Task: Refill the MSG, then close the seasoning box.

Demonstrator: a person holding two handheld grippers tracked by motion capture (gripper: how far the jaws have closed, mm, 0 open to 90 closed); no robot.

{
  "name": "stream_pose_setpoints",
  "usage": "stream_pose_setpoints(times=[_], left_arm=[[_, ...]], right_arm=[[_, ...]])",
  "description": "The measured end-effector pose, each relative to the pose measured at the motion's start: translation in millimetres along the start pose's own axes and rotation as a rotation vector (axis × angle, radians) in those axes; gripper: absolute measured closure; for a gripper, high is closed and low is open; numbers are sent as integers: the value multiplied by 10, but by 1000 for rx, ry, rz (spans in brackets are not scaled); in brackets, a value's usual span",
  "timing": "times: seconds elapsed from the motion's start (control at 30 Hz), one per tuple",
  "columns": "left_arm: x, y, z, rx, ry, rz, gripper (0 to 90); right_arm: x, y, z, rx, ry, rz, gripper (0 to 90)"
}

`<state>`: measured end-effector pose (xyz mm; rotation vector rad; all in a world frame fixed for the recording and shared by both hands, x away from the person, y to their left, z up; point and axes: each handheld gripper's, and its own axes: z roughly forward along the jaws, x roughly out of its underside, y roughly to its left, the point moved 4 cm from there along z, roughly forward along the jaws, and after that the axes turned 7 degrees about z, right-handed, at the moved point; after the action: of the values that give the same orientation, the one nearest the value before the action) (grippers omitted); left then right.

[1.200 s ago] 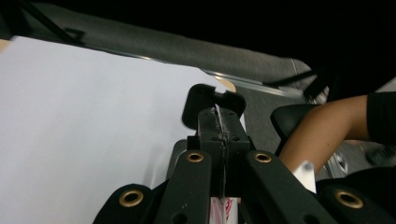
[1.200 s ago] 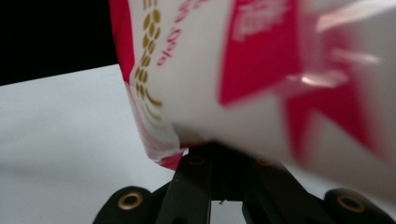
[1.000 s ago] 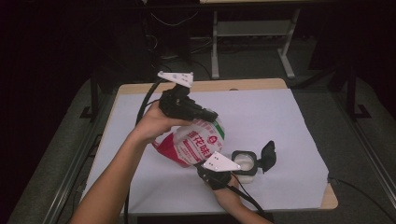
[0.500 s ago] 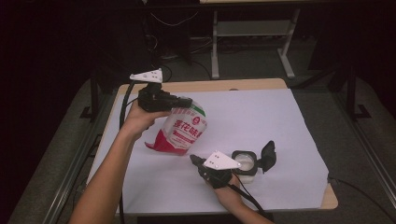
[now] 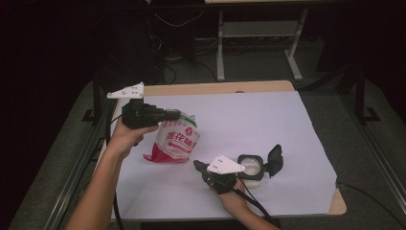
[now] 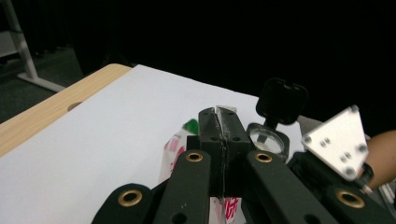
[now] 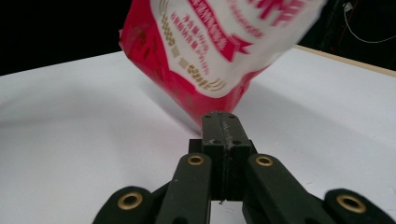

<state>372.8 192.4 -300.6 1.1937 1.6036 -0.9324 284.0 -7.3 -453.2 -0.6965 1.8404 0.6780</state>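
1. On the white sheet [image 5: 268,120] that covers the table [image 5: 215,88], left of centre, sits a red-and-white pouch [image 5: 174,143] with green trim at its top edge; its base rests on the sheet and its body leans toward the left hand.
2. Left gripper [image 5: 174,115] — held level in the person's left hand [image 5: 125,139], jaws pressed together on the pouch's top edge. From the left gripper view the jaws stand fully closed, a thin strip of the pouch's seal [image 6: 225,112] pinched at their tips, the pouch [image 6: 180,154] hanging below them.
3. Right gripper [image 5: 197,166] — low over the sheet near the table's front edge, jaws fully closed with nothing between them. Its tips point toward the pouch's lower right corner, close to it but apart. In the right gripper view the pouch [image 7: 219,46] stands tilted just beyond the closed jaws.
4. Just right of the right gripper stands a small clear container [image 5: 250,168] holding something white, its black hinged lid [image 5: 275,160] swung open and upright on the far side. The left gripper view shows the same container [image 6: 267,140] and lid [image 6: 282,100] beyond the pouch.
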Motion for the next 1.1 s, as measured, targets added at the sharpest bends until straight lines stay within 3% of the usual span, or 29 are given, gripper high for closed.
stream_pose_setpoints(times=[0.33, 0.5, 0.73, 0.8, 0.93, 1.1], left_arm=[[316, -222, -329, -11, -31, -19, 892], [466, -297, -406, -20, -49, -41, 890], [614, -392, -438, 3, -90, -74, 864], [626, -418, -437, 1, -114, -72, 802], [646, -466, -434, -3, -109, -69, 684], [658, -537, -483, 13, -99, -63, 462]], right_arm=[[9, -16, 20, -5, 27, 19, 898], [18, -17, 35, -5, 36, 21, 898], [34, -14, 53, -7, 51, 25, 898], [39, -11, 55, -9, 55, 26, 896], [42, -7, 52, -12, 61, 27, 892], [36, -28, 43, -14, 69, 28, 891]])
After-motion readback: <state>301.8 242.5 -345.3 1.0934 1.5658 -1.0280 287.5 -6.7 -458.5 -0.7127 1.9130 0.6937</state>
